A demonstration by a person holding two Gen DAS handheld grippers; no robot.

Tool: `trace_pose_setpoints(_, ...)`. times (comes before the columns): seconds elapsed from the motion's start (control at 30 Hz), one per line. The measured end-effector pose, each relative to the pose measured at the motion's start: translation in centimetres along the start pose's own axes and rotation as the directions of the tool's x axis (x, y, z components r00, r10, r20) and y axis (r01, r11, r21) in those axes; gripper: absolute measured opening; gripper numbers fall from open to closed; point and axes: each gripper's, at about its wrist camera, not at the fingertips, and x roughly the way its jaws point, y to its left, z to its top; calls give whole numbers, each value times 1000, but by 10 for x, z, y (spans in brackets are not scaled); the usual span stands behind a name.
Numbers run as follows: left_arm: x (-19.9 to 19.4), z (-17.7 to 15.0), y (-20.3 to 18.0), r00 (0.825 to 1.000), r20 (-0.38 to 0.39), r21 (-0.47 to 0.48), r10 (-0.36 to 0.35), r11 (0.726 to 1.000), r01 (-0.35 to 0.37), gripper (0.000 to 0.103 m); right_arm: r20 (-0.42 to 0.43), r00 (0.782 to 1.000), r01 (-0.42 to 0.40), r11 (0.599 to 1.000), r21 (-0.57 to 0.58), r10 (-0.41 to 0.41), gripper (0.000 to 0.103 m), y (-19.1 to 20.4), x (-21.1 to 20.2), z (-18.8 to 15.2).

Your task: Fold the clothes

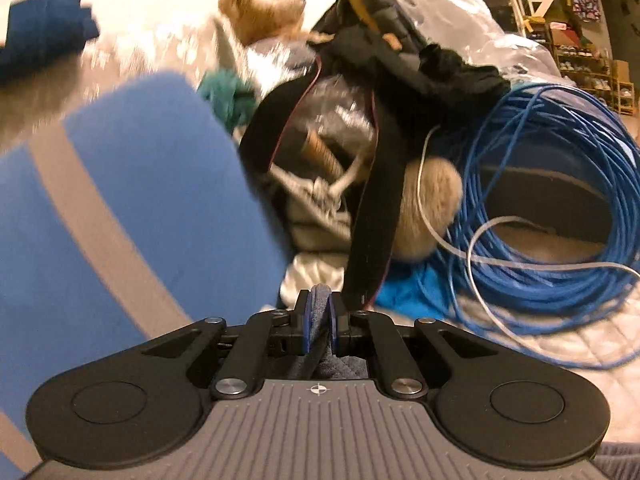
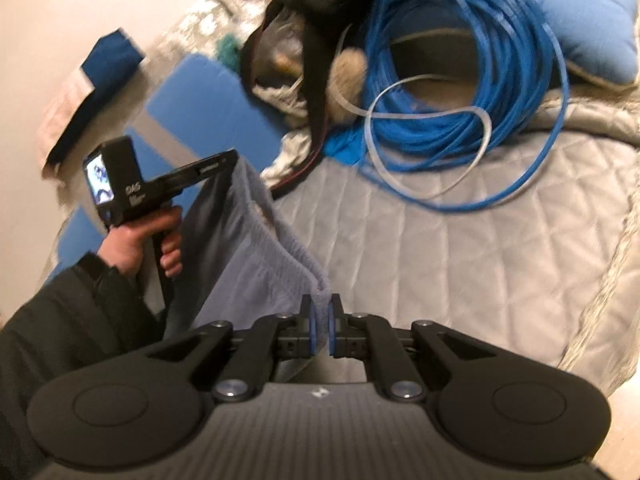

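- Since both tools are clamped on the same grey-blue garment [image 2: 256,256], I have its elastic waistband strung between them, off the bed [image 2: 460,248].
- My right tool [image 2: 321,326] has its jaws nearly together, a bunched fold of waistband pinched between the blue pads.
- My left tool [image 1: 319,316] is likewise pressed shut on ribbed waistband cloth, with a dark cord or seam trailing back under it.
- From the right wrist view, the left tool sits ahead and to the left, and the cloth hangs slack below the band.
- I judge the fabric soft, light and limp: it will sag and swing, so the gathered waistband corners are the sound places to hold, being thicker and less likely to slip.
- The person's left hand [image 2: 140,240] grips its handle upright, dark sleeve behind it; both tools point somewhat downward toward the bed.
- Ahead of the tools lies clutter: a coil of blue cable [image 2: 460,80], a black bag [image 1: 372,120], a teddy bear [image 1: 260,8] and a blue pillow [image 1: 120,200].
- Quilted bed surface just beyond the right tool looks free for laying the garment flat.
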Motion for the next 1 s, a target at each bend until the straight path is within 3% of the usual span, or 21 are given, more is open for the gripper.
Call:
trace_pose_setpoints(0.17, 22, 6, -26, 998, 61, 57, 32, 998, -35, 8, 30, 998, 53, 998, 24, -53, 6, -21, 7, 18)
trace_pose_setpoints(0.27, 44, 0, -38, 998, 32, 73, 53, 996, -56, 15, 21, 997, 76, 997, 18, -76, 6, -28, 17, 22)
trace_pose_setpoints(0.33, 56, -2, -40, 994, 20, 46, 112, 993, -113, 18, 3, 996, 94, 995, 18, -94, 6, -31, 24, 22)
trace_pose_setpoints(0.37, 58, 0, -39, 990, 17, 26, 141, 990, -141, 24, 0, 995, 103, 994, 21, -103, 6, -33, 27, 21)
trace_pose_setpoints(0.43, 55, 3, -34, 990, 8, -17, 141, 990, -140, 70, -23, 992, 125, 991, 54, -124, 8, -40, 33, 19)
trace_pose_setpoints(0.5, 46, 6, -29, 994, 1, -59, 105, 993, -105, 83, -60, 987, 156, 984, 91, -151, 19, -48, 38, 19)
trace_pose_setpoints(0.63, 13, 6, -28, 998, -15, -75, 63, 995, -64, 85, -23, 984, 178, 979, 97, -177, 58, -54, 27, 17)
trace_pose_setpoints(0.83, -57, -3, -33, 1000, -13, -63, 24, 998, -24, 86, -40, 987, 160, 987, 29, -158, 75, -47, 5, 13)
trace_pose_setpoints(1.0, -126, -27, -28, 1000, -21, -81, 13, 997, -14, 86, -37, 987, 153, 988, -29, -154, 82, -34, -15, 5)
